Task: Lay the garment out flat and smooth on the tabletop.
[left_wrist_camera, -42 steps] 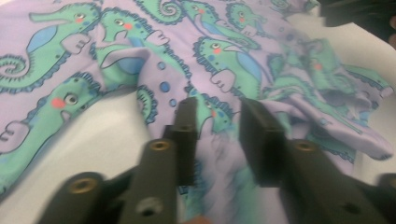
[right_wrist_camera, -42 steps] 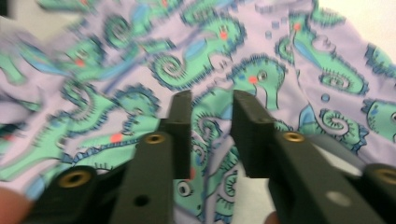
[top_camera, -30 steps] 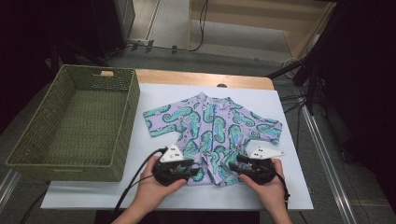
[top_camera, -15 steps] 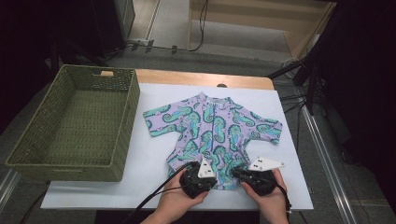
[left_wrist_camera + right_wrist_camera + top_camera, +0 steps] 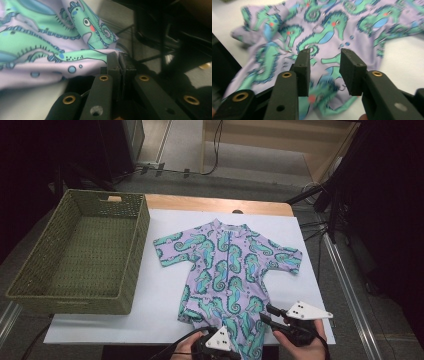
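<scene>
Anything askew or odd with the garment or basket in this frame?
The seahorse-print swimsuit lies flat up top, but its lower end is bunched at the table's near edge, where the left tool pinches the hem. The green basket sits square. Nothing looks damaged.

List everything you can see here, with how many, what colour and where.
Swimsuit: one, lilac with green seahorses, spread on the white cover, its bottom end at the near edge.
Basket: one, olive woven, on the table's left side.
White cover: one, over the table.
Table: one, wooden edge at the far side.
Left gripper: one, black, shut on the swimsuit's edge.
Right gripper: one, black, jaws apart over the swimsuit's bottom end, having just been opening.
</scene>
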Action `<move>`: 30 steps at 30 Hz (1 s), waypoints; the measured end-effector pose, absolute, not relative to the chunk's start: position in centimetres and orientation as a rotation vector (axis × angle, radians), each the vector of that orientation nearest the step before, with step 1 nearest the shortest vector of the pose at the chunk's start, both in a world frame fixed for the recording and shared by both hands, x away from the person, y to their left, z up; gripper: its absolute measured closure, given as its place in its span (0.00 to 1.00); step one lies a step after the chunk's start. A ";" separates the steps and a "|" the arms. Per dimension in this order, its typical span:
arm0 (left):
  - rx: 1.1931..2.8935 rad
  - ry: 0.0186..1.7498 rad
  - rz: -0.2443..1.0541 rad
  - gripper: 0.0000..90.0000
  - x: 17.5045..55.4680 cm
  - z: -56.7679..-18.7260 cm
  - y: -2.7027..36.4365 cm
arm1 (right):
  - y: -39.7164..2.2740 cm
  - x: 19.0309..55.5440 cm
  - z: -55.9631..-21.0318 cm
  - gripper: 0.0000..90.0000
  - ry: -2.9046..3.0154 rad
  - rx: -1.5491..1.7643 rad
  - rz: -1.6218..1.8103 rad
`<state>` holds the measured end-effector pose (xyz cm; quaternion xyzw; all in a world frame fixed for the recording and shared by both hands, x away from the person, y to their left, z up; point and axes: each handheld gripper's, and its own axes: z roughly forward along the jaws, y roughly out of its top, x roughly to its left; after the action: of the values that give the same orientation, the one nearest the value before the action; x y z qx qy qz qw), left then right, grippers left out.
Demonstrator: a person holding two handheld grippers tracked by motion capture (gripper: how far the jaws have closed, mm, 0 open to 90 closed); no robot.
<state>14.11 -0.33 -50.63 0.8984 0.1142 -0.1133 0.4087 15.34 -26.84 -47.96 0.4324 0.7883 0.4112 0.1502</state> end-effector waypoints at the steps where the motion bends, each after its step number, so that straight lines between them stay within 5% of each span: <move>1: 2.269 0.275 -0.297 0.97 13.9 -50.8 -0.4 | -26.4 15.6 -48.4 0.63 2.289 1.239 1.152; 4: 2.276 0.243 -0.318 0.95 13.6 -51.0 -0.3 | -25.7 16.0 -49.4 0.63 2.344 1.240 1.105; 10: 2.159 0.353 -0.187 0.66 15.3 -48.6 2.8 | -26.4 15.9 -49.8 0.63 2.320 1.271 1.086; 18: 2.067 0.684 0.146 0.54 20.1 -47.2 8.6 | -26.7 16.1 -50.1 0.63 2.288 1.295 1.097; 22: 2.125 0.779 0.119 0.46 21.6 -48.6 9.4 | -27.2 16.4 -50.3 0.60 2.242 1.337 1.086; 24: 2.152 0.790 0.123 0.55 21.5 -49.2 9.3 | -27.5 16.6 -50.6 0.59 2.227 1.363 1.071; 27: 2.198 0.723 0.058 0.92 20.9 -49.2 9.2 | -27.8 16.8 -51.1 0.59 2.219 1.390 1.058; 30: 2.213 0.661 0.009 0.94 20.0 -48.6 9.0 | -28.0 16.9 -51.3 0.59 2.217 1.400 1.056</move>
<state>19.98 9.05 -48.65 0.8764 0.2619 0.0034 0.4041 16.92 -28.03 -51.32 0.4893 0.7746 0.3689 0.1568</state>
